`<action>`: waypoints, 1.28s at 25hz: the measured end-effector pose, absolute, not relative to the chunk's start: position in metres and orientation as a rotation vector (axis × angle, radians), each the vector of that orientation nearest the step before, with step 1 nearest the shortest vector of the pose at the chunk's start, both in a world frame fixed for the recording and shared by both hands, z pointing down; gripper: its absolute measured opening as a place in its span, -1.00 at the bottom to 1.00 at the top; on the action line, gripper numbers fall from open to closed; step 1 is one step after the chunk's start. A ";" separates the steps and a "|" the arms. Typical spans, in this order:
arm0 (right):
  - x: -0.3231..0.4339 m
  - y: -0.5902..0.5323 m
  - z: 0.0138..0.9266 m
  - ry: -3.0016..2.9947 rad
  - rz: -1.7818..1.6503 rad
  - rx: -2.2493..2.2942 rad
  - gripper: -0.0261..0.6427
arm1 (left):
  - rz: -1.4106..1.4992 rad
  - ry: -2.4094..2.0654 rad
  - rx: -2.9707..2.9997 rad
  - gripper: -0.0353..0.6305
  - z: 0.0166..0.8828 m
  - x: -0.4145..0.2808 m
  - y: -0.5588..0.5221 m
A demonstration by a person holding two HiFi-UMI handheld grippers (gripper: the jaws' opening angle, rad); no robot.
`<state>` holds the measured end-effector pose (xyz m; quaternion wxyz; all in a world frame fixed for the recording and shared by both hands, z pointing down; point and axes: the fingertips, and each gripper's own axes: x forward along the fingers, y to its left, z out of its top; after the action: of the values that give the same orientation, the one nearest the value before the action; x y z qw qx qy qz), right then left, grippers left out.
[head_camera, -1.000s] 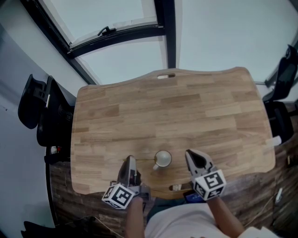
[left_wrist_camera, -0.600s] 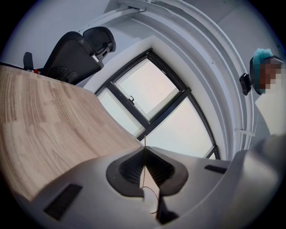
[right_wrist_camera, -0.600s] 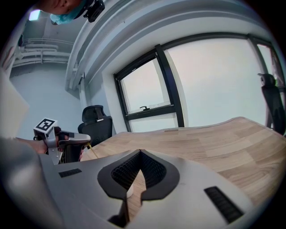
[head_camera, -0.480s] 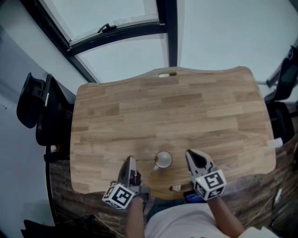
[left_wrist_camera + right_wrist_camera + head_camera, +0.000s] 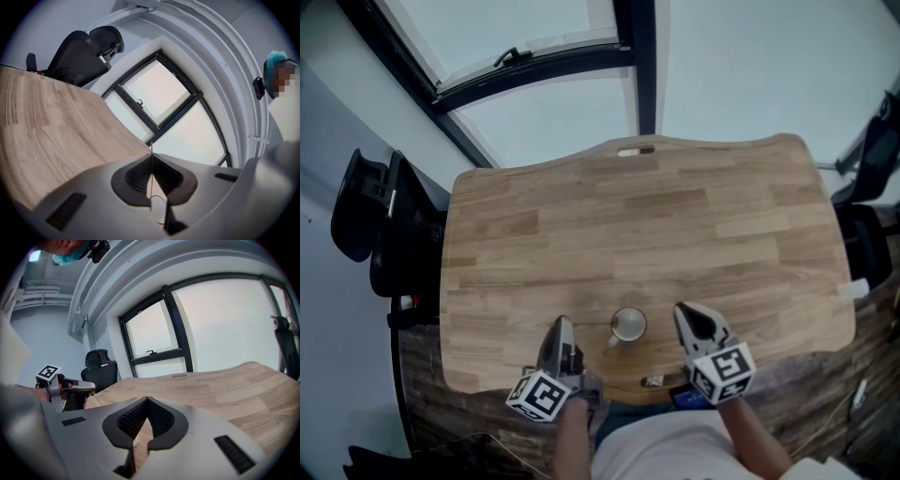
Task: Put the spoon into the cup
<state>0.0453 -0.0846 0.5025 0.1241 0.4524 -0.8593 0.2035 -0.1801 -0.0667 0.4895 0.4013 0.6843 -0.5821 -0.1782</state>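
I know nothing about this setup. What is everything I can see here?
table: one, light wood, centre of the head view
cup: one, white, near the table's front edge
spoon: one, thin, gold, in the left gripper, pointing toward the cup
office chair: two, black, one off each side of the table
window: one, dark frame, beyond the table
shirt: one, white, bottom of the head view
left hand-held gripper: one, grey with a marker cube, shut on the spoon, left of the cup
right hand-held gripper: one, grey with a marker cube, shut and empty, right of the cup
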 end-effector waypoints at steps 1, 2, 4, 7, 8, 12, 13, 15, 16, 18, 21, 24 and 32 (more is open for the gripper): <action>0.045 -0.085 0.503 -2.507 0.591 1.317 -0.93 | -0.450 -1.471 1.728 -0.88 0.490 -0.180 -0.067; 0.044 -0.086 0.503 -2.508 0.589 1.316 -0.93 | -0.450 -1.471 1.725 -0.88 0.491 -0.181 -0.067; 0.043 -0.087 0.504 -2.507 0.587 1.311 -0.93 | -0.450 -1.472 1.719 -0.88 0.492 -0.182 -0.068; 0.042 -0.088 0.505 -2.506 0.589 1.304 -0.93 | -0.456 -1.469 1.717 -0.88 0.493 -0.182 -0.069; 0.041 -0.089 0.504 -2.506 0.589 1.303 -0.93 | -0.456 -1.469 1.717 -0.88 0.493 -0.182 -0.069; 0.039 -0.088 0.506 -2.501 0.594 1.301 -0.93 | -0.451 -1.467 1.714 -0.88 0.494 -0.183 -0.069; 0.039 -0.088 0.507 -2.500 0.598 1.305 -0.93 | -0.450 -1.467 1.714 -0.88 0.495 -0.183 -0.069; 0.040 -0.088 0.510 -2.500 0.605 1.310 -0.93 | -0.451 -1.464 1.714 -0.88 0.496 -0.183 -0.070; 0.040 -0.088 0.510 -2.502 0.603 1.306 -0.93 | -0.451 -1.463 1.713 -0.88 0.496 -0.182 -0.070; 0.041 -0.089 0.509 -2.502 0.602 1.302 -0.93 | -0.449 -1.459 1.714 -0.88 0.497 -0.181 -0.072; 0.042 -0.089 0.509 -2.497 0.606 1.305 -0.93 | -0.437 -1.454 1.724 -0.88 0.497 -0.178 -0.073; 0.043 -0.089 0.510 -2.491 0.606 1.304 -0.93 | -0.432 -1.451 1.726 -0.88 0.498 -0.177 -0.074; 0.042 -0.089 0.512 -2.478 0.607 1.299 -0.93 | -0.425 -1.443 1.726 -0.88 0.500 -0.176 -0.075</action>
<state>0.0418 -0.0891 0.5116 0.1387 0.4493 -0.8572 0.2100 -0.1762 -0.0753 0.5002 0.4131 0.6864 -0.5740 -0.1692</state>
